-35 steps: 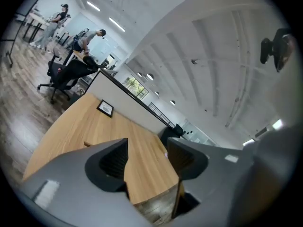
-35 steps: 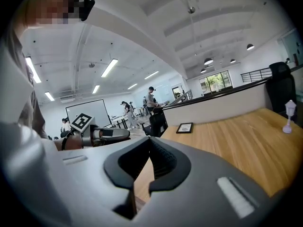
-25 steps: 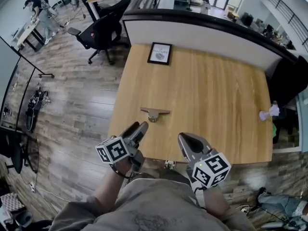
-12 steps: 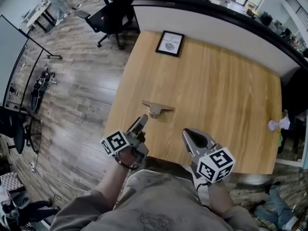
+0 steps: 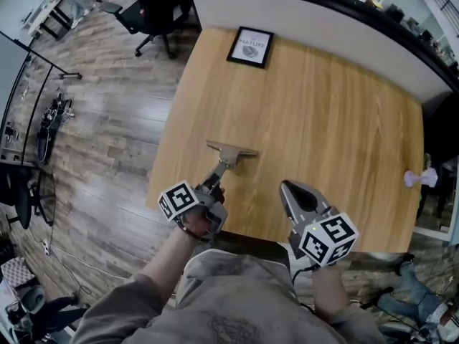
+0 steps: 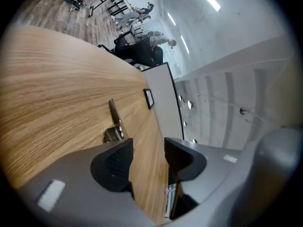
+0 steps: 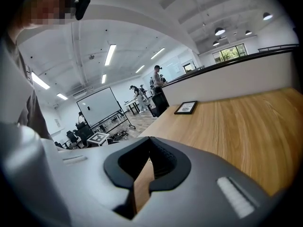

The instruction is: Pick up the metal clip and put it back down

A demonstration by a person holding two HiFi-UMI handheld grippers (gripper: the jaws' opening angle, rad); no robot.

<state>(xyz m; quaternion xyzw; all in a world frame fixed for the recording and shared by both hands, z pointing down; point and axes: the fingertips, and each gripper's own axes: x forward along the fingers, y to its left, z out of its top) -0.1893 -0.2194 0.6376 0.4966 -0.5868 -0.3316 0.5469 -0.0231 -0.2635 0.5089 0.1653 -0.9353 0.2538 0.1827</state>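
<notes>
The metal clip point(image 5: 231, 151) lies flat on the wooden table point(image 5: 323, 120), near its left front part. In the left gripper view the clip point(image 6: 113, 124) sits just beyond the left jaw's tip. My left gripper point(image 5: 214, 180) points at the clip from the front, tips a short way from it. Its jaws are closing, a gap still shows between them point(image 6: 148, 152), and nothing is in that gap. My right gripper point(image 5: 290, 189) hovers over the table's front edge to the right of the clip, shut and empty point(image 7: 149, 143).
A small framed picture point(image 5: 249, 46) lies at the table's far left. A small white object point(image 5: 416, 178) sits at the right edge. A low wall runs behind the table. An office chair point(image 5: 154, 9) stands on the wood floor to the far left.
My left gripper has moved forward over the table edge toward the clip and its jaws have narrowed. The right gripper has stayed near the front edge.
</notes>
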